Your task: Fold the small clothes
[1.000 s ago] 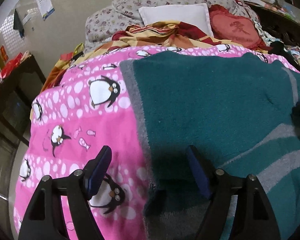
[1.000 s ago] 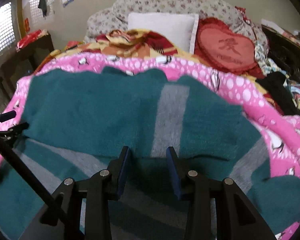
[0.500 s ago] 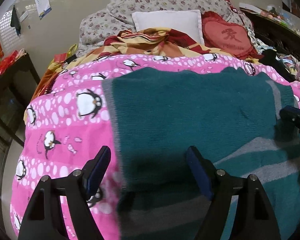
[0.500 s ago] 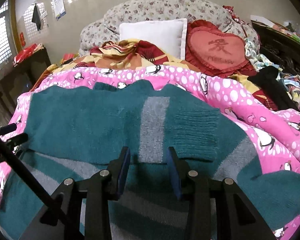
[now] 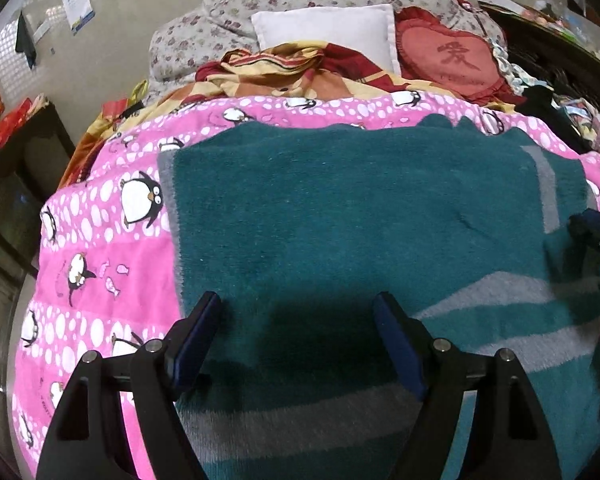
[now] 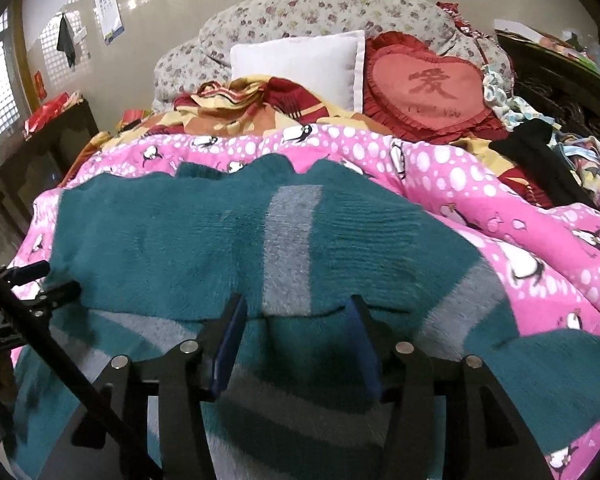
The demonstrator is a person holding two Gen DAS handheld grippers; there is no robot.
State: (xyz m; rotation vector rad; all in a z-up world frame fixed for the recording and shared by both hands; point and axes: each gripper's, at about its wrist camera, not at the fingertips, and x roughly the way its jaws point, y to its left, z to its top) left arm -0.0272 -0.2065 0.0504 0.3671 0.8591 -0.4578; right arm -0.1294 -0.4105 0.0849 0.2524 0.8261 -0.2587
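A teal knit sweater (image 5: 340, 216) with grey stripes lies spread on a pink penguin blanket (image 5: 112, 264); part of it is folded over itself. My left gripper (image 5: 298, 312) hovers open above the sweater's left part, nothing between its blue pads. In the right wrist view the sweater (image 6: 188, 240) fills the middle. My right gripper (image 6: 296, 312) hangs over the folded edge with its jaws opening and no cloth pinched between them. The right gripper's tip (image 5: 596, 232) shows at the right edge of the left wrist view; the left gripper (image 6: 40, 284) shows at the left edge of the right wrist view.
At the head of the bed lie a white pillow (image 6: 300, 64), a red heart cushion (image 6: 428, 84), a floral quilt (image 6: 300, 16) and a red-yellow blanket (image 6: 252, 100). Dark clothes (image 6: 540, 152) are piled at the right. A dark cabinet (image 5: 16, 176) stands left of the bed.
Both grippers have drawn back and risen, so more of the bed shows. The right gripper's jaws have widened. The left gripper has shifted right, from the sweater's left edge onto the sweater.
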